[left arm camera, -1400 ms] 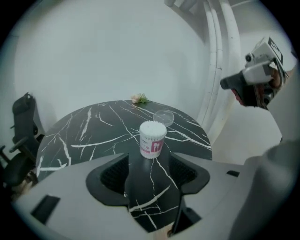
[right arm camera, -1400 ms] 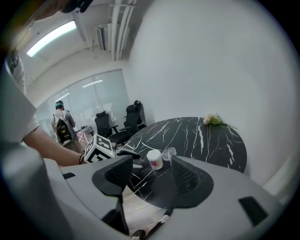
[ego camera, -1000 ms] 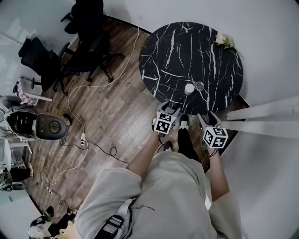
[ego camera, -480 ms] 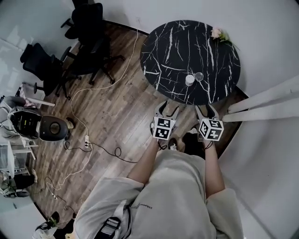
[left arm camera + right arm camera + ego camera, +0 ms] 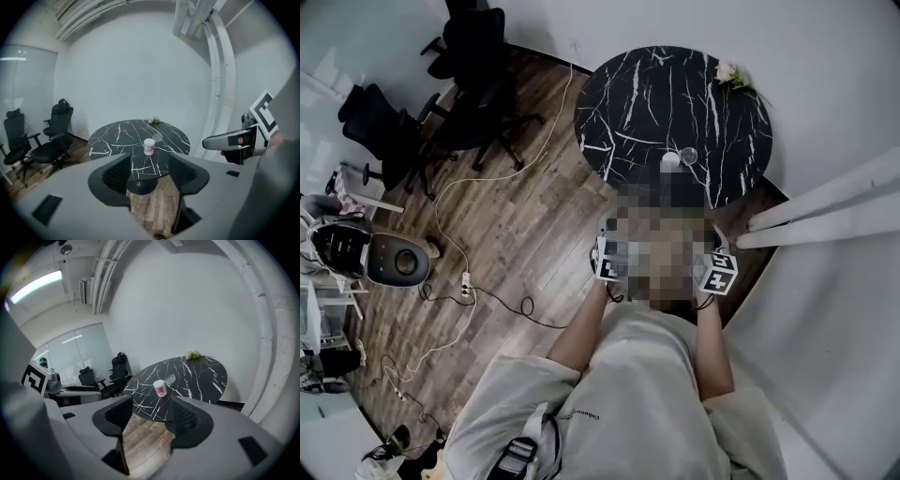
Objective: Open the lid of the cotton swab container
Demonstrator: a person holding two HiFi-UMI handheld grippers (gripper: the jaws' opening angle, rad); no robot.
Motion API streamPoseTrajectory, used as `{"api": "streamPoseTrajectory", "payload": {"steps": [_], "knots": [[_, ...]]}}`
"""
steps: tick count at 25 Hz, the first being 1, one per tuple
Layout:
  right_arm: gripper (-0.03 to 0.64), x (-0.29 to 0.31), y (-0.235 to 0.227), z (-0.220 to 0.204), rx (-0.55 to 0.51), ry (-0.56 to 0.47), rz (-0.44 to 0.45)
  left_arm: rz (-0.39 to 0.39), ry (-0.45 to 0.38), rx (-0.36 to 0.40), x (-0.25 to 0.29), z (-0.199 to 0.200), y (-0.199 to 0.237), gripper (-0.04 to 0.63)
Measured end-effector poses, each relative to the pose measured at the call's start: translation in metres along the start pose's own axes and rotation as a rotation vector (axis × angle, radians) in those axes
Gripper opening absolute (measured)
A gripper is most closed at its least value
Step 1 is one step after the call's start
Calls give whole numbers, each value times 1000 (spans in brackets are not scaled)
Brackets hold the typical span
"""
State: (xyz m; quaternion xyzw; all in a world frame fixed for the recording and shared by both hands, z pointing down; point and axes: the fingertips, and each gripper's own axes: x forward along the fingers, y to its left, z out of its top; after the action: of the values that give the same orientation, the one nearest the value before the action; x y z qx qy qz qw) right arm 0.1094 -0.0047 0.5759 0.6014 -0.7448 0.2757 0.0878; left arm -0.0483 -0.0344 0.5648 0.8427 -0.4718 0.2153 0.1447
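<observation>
Holding the left gripper (image 5: pixel 150 172) and right gripper (image 5: pixel 149 417) short of the table (image 5: pixel 628 94), jaws apart and empty, we judge the cotton swab container (image 5: pixel 671 160) standing near its front edge light, rigid and easily tipped: steady its wall, lift the lid (image 5: pixel 149 140) by its rim.

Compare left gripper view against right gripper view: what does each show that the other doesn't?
Left gripper view only: the right gripper with its marker cube, at the right edge. Right gripper view only: the left gripper at the left edge, and a lit ceiling strip light. Both: the black marble table, the cotton swab container with a clear round piece, apparently its lid, beside it, flowers at the far edge, office chairs, and each gripper's own jaws apart and empty.
</observation>
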Motion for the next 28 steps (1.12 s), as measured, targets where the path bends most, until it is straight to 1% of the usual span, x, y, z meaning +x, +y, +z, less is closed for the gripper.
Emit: {"api": "streamPoseTrajectory", "payload": {"steps": [2,3,4,5,7,11,13,16,20,28], "knots": [[281,-2,4,-3,-25,6,12,12,-6,-26,-6,-2,2,254],[278,-2,6,-3,-37,7,19,23,-9,-35,-7,-4,5,231],[268,-1,8,-3,-43,4,25,36,-12,-36,-7,-5,8,183],[248,-1,9,-4,-41,-2,28,48,-14,-31,-8,-6,10,143],[198,-3,10,-7,-35,-9,28,64,-16,-9,-11,-9,11,102],[115,-4,13,-6,-55,-21,14,58,-19,7,-14,-12,10,55],[72,-4,15,-6,-60,-27,4,42,-24,2,-14,-11,8,43],[46,-5,15,-9,-60,-20,-2,3,-31,-23,-17,-12,5,26],[35,-7,17,-9,-52,-10,9,-32,-52,-70,-21,-7,2,21],[35,-6,23,-11,-95,3,16,-84,-27,-57,-20,-15,-3,21]]}}
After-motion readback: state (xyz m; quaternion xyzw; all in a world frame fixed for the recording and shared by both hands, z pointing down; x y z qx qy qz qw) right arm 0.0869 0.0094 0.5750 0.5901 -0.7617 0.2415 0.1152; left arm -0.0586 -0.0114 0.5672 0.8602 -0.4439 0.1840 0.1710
